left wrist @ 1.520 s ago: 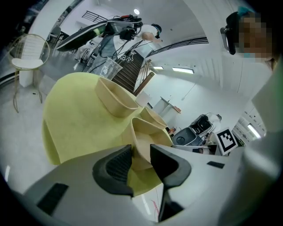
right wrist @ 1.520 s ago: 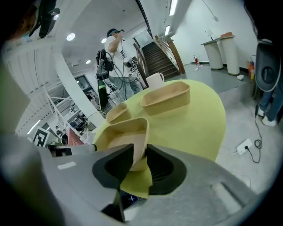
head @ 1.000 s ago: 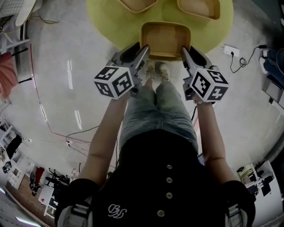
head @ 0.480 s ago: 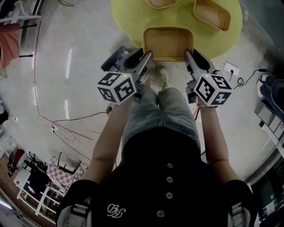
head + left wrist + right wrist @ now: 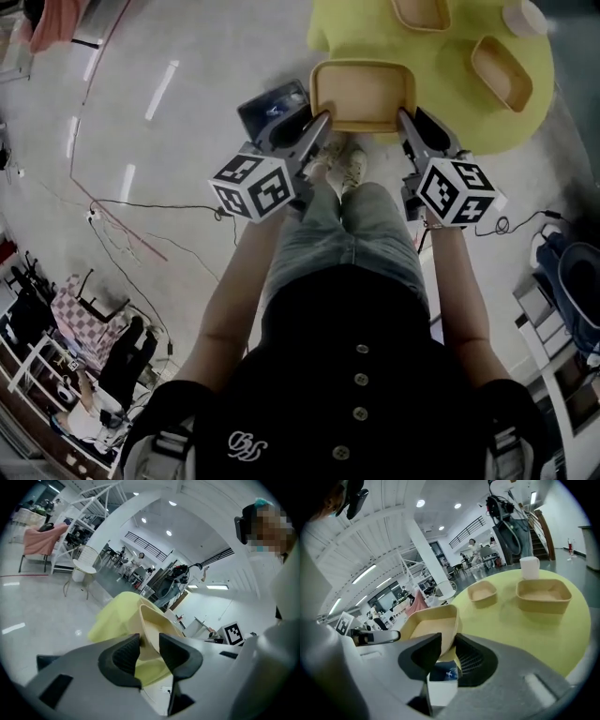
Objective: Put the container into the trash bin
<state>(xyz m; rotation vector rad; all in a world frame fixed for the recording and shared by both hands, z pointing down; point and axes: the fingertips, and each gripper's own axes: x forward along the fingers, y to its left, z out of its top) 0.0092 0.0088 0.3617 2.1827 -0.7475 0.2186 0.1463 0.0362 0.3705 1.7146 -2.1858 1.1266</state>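
A tan rectangular container hangs between my two grippers, off the edge of the round yellow table. My left gripper is shut on the container's left wall, and that wall shows between its dark pads. My right gripper is shut on the right wall; the container runs leftward from its jaws. A dark open-topped bin stands on the floor just left of the container, behind my left gripper.
Two more tan containers and a white cup stand on the yellow table. Cables trail over the grey floor at left. The person's legs and shoes are under the container.
Both grippers have carried the container up and leftward off the table's edge. The table has slid to the upper right of the head view, and the dark bin has come into view.
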